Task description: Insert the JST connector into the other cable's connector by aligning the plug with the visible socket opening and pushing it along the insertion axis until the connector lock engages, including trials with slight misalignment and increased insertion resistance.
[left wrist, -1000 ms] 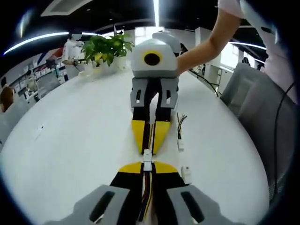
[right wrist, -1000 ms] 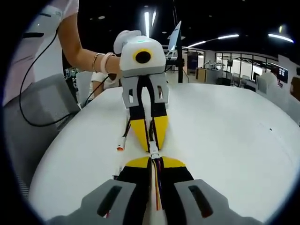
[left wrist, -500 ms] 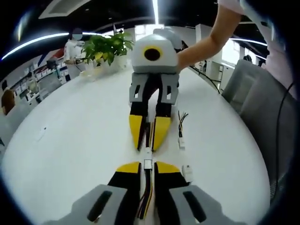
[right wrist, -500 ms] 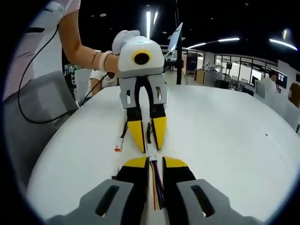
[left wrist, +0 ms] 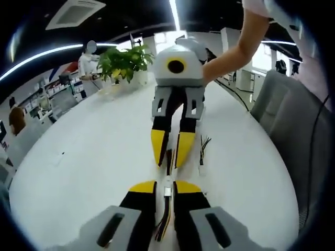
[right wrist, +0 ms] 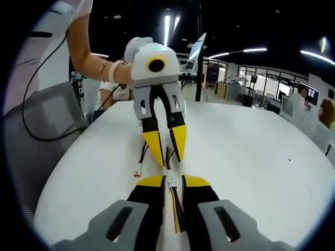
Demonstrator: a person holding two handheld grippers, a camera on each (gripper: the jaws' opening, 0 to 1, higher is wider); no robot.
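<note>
Left gripper view: left gripper (left wrist: 166, 186) rose from bottom edge, yellow-tipped jaws clenched on a white JST connector (left wrist: 167, 192) w/ multicolour wires trailing back btwn the jaws. Right gripper (left wrist: 171, 157) faced it from straight ahead, tips pointed down at the white table (left wrist: 89, 157). Its jaws pinched a dark cable (left wrist: 168, 158) — its connector end too small to make out. The two grippers' tips were near, w/ a short gap; cable end and white connector roughly in line, apart. To the right of the right gripper's tips lay a spare cable (left wrist: 201, 155) w/ white plug and loose coloured wires, flat on table. Beyond the right gripper: person's forearm (left wrist: 235, 47) gripping it, potted plant (left wrist: 124, 61) at far table edge, grey chair (left wrist: 293, 130) off to the right.

Right gripper view: right gripper (right wrist: 170, 181) clenched on white connector (right wrist: 171, 183), coloured wires running back btwn jaws. Left gripper (right wrist: 166, 149) opposite, jaws closed on thin cable. Tips near, whether connectors touched — cannot tell. Left of the tips, a spare lead (right wrist: 140, 167) w/ orange-tipped end lay on table.
</note>
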